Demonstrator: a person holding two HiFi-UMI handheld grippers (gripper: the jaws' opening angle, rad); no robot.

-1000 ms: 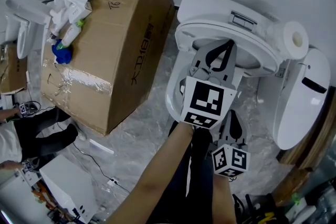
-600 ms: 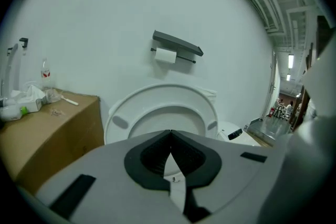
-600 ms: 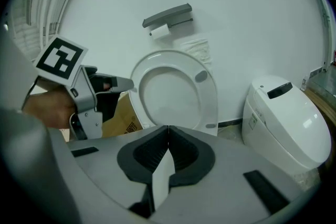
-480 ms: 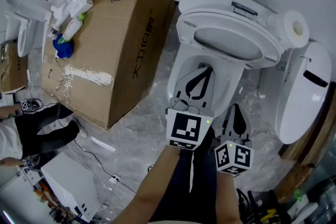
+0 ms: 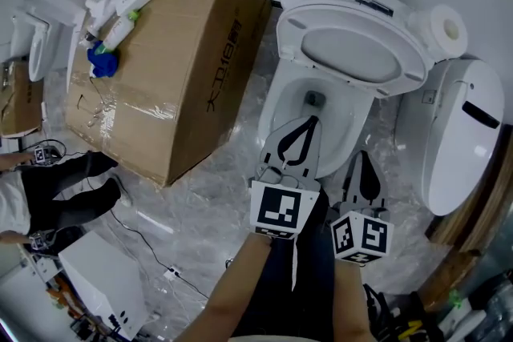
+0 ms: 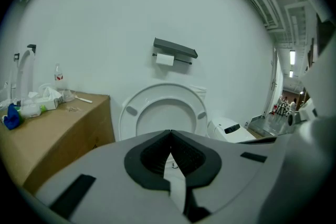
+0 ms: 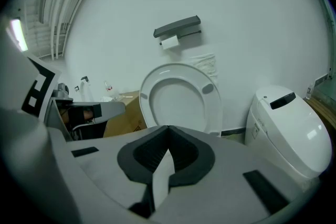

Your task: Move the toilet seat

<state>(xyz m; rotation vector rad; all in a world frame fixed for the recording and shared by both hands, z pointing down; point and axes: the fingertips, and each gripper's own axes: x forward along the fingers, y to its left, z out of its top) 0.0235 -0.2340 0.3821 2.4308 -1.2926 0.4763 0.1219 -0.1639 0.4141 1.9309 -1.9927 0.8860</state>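
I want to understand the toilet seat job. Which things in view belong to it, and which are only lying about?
Belong: toilet seat, standing raised; toilet bowl; left gripper and right gripper, both shut and empty.
Lying about: cardboard box; bottles and blue object on it; paper roll; second toilet at the right.

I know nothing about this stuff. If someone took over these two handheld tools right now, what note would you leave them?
Left tool: shut, empty, at the front of the toilet bowl.
Right tool: shut, empty, beside it, nearer the person.
Toilet seat: raised, leaning back; neither tool touches it.
Done: the seat looks moved up.
Left: probably nothing, unless it should go back down.
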